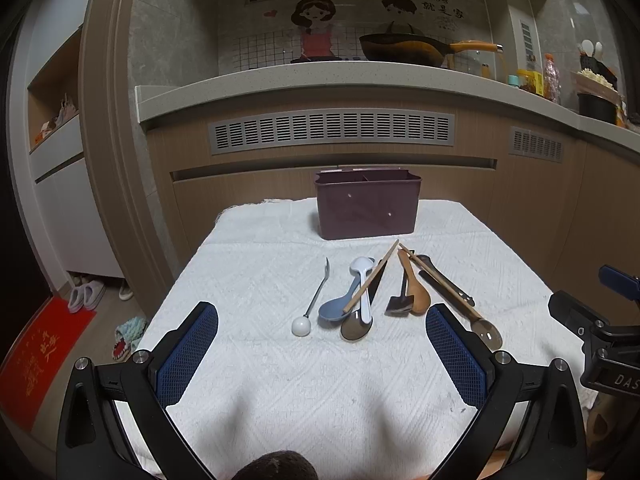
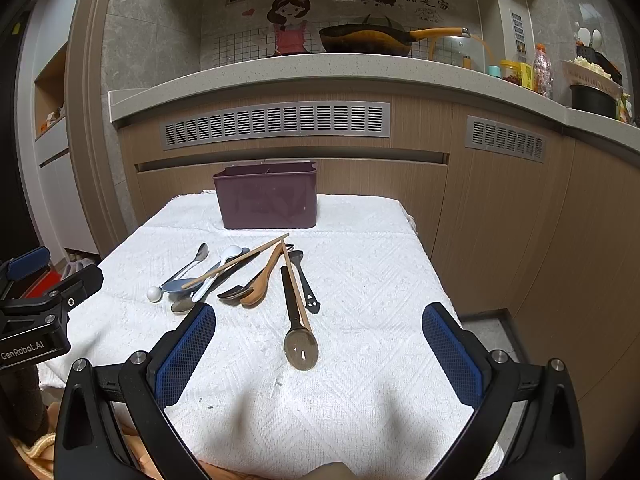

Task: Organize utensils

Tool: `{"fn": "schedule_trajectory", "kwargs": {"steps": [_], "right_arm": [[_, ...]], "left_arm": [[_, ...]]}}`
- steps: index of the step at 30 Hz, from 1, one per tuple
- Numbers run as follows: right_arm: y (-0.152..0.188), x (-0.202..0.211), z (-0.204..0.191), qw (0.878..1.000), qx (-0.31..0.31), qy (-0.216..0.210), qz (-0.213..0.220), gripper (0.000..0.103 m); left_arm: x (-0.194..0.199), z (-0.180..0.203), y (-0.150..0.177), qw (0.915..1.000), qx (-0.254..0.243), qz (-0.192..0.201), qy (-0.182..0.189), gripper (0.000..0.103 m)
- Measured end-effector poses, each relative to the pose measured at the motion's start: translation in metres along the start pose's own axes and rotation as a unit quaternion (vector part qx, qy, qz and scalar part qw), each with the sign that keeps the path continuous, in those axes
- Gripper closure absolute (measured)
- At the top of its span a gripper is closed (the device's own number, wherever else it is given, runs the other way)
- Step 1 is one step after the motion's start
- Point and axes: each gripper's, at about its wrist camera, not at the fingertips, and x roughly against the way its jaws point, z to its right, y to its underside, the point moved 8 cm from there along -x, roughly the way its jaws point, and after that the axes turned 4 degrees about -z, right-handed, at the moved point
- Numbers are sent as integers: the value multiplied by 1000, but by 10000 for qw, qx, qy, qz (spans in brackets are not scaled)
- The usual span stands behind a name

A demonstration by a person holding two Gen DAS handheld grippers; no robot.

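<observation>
My left gripper [image 1: 322, 326] and right gripper [image 2: 319, 324] carry blue mesh-patterned pads [image 1: 188, 354] on black frames. The cloth [image 1: 280, 380] is white with a woven diamond pattern; the caddy [image 1: 367, 204] is dark purple. The spoons are pale blue [image 1: 334, 308], white [image 1: 362, 276], wood-brown [image 1: 416, 292] and what appears to be smoky translucent grey-brown [image 2: 301, 346].

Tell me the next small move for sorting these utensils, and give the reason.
Probably bring the right gripper forward and down onto the translucent brown spoon. Both grippers are open and empty, that spoon's bowl lies nearest between the right fingers, clear of the crossed pile, and the purple caddy behind looks empty.
</observation>
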Motion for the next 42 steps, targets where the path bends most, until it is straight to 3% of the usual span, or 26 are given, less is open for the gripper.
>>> {"fn": "schedule_trajectory", "kwargs": {"steps": [42], "right_arm": [[5, -5, 3, 9999, -51, -56, -107, 0]], "left_arm": [[0, 1, -1, 10000, -11, -27, 8, 0]]}}
